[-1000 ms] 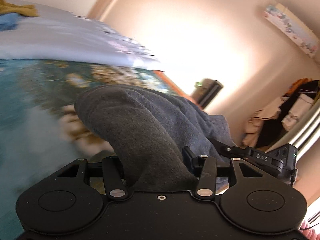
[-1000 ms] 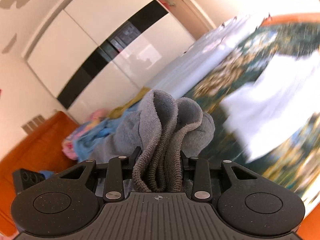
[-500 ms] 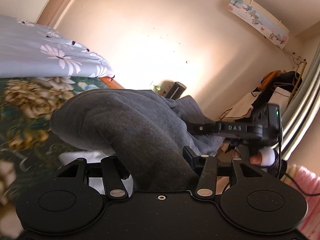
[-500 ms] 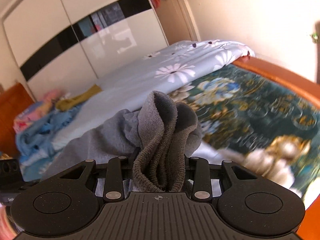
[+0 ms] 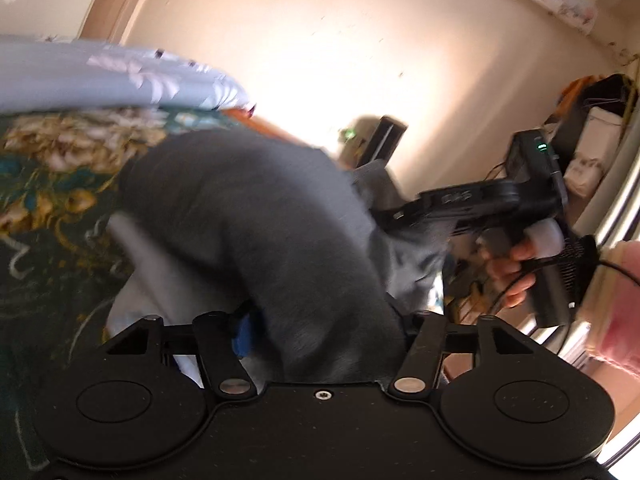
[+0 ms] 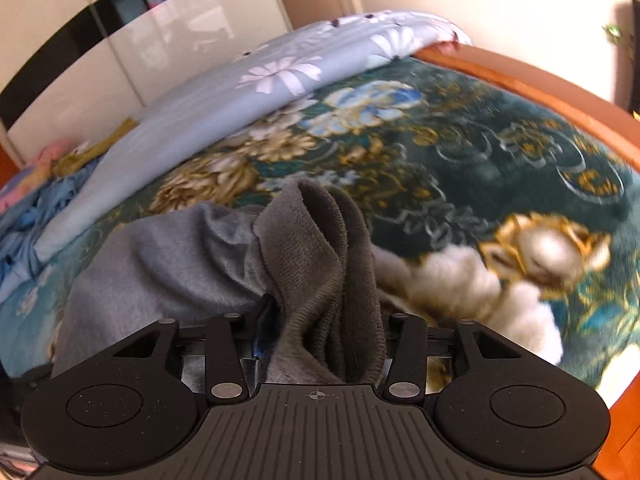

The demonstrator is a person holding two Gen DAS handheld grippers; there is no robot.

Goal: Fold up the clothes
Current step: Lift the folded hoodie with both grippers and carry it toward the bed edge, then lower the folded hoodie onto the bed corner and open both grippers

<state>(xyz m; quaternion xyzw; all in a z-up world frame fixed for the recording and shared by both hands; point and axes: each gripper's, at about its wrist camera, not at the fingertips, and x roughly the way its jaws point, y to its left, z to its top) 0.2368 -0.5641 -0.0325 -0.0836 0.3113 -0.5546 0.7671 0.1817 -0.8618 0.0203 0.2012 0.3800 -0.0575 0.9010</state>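
Observation:
A grey fleece garment (image 5: 256, 216) hangs between both grippers above the bed. My left gripper (image 5: 324, 344) is shut on one bunched end of it. My right gripper (image 6: 320, 344) is shut on the other end, a ribbed grey hem (image 6: 320, 272) folded in layers between the jaws. The rest of the garment (image 6: 168, 256) droops to the left over the bed. The right gripper and the hand that holds it also show in the left wrist view (image 5: 480, 200).
The bed has a dark green floral blanket (image 6: 480, 152) and a light blue flowered quilt (image 6: 280, 72) behind it. An orange wooden bed frame (image 6: 520, 72) runs along the right. A white item (image 5: 152, 280) lies on the blanket. Clothes (image 5: 592, 148) hang by the wall.
Both grippers have swung and lowered towards the bed with the garment still held. The right wrist view now looks down on the green blanket.

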